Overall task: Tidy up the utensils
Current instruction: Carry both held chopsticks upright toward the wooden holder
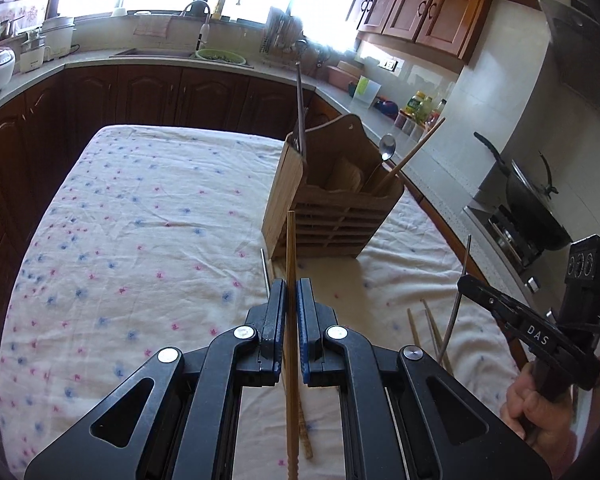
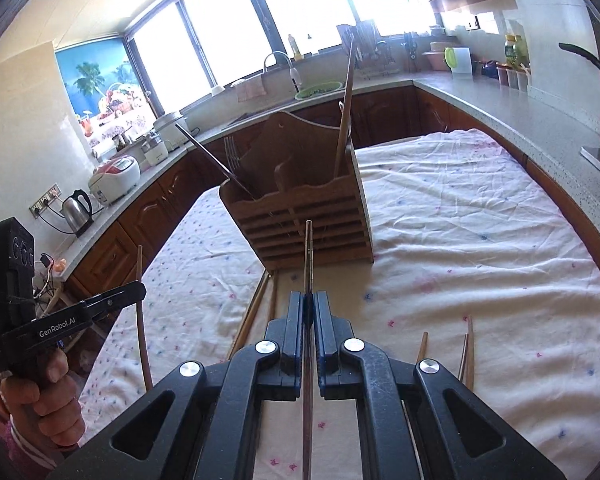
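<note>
Fingers (image 1: 278, 312) on my left gripper (image 1: 288, 300) are pinched tight on 1 wooden chopstick (image 1: 290, 248), which runs straight up between the pads toward the holder (image 1: 332, 216). On the right gripper (image 2: 309, 312), the fingers (image 2: 296, 320) are clamped just as narrowly on a thin metal utensil (image 2: 308, 256); I cannot tell which kind.

From the left camera I get the holder's right compartment, with a spoon (image 1: 388, 147) and a chopstick leaning out, plus a metal handle (image 1: 300, 104) rising from its left end. That view also catches loose chopsticks (image 1: 432, 328) on the cloth (image 1: 140, 220) beside the right gripper, and a metal rod (image 1: 265, 270) lying near the holder's base.

From the right camera I see the holder's slatted front square on, a fork (image 2: 231, 156) inside, and chopsticks (image 2: 256, 304) flat on the cloth to the left of the fingers.

Both grippers tilt downward, side by side in front of the holder. Each hand, left (image 2: 44, 392) and right (image 1: 536, 408), wraps its handle.
</note>
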A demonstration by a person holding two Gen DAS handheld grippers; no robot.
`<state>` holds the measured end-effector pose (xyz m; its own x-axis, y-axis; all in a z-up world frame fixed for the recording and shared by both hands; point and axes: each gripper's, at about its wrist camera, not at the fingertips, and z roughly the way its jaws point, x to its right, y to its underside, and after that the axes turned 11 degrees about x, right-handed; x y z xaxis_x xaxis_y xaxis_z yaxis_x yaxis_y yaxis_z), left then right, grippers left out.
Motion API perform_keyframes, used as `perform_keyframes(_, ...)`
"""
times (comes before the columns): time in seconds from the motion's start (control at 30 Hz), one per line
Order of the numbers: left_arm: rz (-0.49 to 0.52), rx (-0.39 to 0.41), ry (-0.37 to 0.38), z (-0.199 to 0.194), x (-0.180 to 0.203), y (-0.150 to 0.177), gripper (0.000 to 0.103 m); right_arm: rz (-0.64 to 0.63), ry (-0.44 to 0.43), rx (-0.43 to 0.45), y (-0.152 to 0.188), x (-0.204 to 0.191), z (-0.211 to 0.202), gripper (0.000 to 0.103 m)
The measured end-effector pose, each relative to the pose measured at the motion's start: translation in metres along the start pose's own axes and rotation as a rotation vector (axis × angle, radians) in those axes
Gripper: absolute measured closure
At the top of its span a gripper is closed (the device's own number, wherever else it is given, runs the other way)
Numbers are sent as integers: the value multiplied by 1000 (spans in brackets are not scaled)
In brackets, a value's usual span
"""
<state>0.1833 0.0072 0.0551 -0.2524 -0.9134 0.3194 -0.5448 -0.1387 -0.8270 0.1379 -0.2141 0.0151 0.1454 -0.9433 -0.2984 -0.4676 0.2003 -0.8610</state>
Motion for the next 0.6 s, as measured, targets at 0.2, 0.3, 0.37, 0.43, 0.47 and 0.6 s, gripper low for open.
perform_keyframes(0.2,14,60,23,-20,7,-15,98,1,-9,85,-22,-5,-23,98)
perform_keyframes(0.3,14,80,29,-25,9,-19,98,-1,-9,118,-30,-5,-29,98)
perform_keyframes(0.37,13,94,33,-28,10,-23,98,0,-10,134,-34,-5,-32,98)
perform_keyframes(0.43,15,110,35,-32,10,-27,98,2,-12,145,-39,-5,-33,98)
perform_keyframes(0.47,16,117,34,-33,11,-29,98,5,-14,152,-40,-4,-34,98)
perform_keyframes(0.6,15,140,32,-34,12,-36,98,4,-14,171,-47,-3,-36,98)
